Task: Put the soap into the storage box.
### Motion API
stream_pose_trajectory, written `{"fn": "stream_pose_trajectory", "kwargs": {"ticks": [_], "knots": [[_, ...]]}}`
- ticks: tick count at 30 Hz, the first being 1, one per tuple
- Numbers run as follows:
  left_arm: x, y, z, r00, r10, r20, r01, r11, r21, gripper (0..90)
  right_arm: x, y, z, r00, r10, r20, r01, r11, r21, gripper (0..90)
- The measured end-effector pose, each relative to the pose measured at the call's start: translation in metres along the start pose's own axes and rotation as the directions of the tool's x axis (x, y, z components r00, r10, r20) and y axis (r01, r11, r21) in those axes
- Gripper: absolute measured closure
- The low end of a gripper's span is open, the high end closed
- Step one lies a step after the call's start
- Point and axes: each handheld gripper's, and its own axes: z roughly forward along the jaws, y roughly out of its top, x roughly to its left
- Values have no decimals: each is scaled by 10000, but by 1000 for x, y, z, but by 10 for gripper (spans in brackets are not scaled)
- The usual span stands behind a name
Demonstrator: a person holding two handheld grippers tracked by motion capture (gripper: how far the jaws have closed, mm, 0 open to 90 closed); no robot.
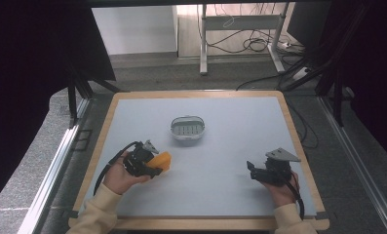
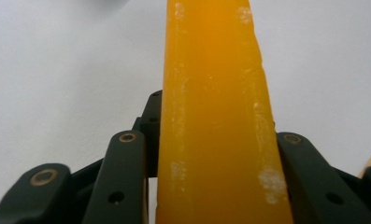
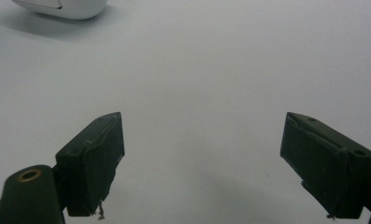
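Left gripper (image 1: 152,165) held low over the table's left front, clamped on an orange bar (image 1: 162,161). Seen along its own jaws in the left gripper view, orange bar (image 2: 218,121) pinched upright between the two black jaws, pale scuffs on its face, running up out of the top of the frame. Left hand (image 1: 119,176) wrapped round the gripper's body, cream sleeve (image 1: 97,210) behind it, black cable looping out to the left.

Right gripper (image 1: 250,168) held near the table's right front in the right hand (image 1: 281,190), jaws spread wide apart with nothing between them; in the right gripper view (image 3: 202,163), bare grey surface between the two pads.

Farther out, near the middle of the grey table top (image 1: 230,117), a small white basket-like dish (image 1: 187,127) with a slotted floor, well apart from both grippers; its white rim (image 3: 61,7) at the top left of the right gripper view.
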Motion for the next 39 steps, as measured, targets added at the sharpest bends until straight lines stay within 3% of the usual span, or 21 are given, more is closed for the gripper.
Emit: {"fn": "stream_pose_trajectory", "kwargs": {"ticks": [26,39], "knots": [[8,0,-11,9988,-66,482,94,9982,-593,614,-1,0,-4,9998,213,-16,-213,9997,-131,141],[15,10,-19,9981,-14,618,74,9952,-971,614,-3,0,-5,9996,285,38,-285,9995,-125,143]]}}
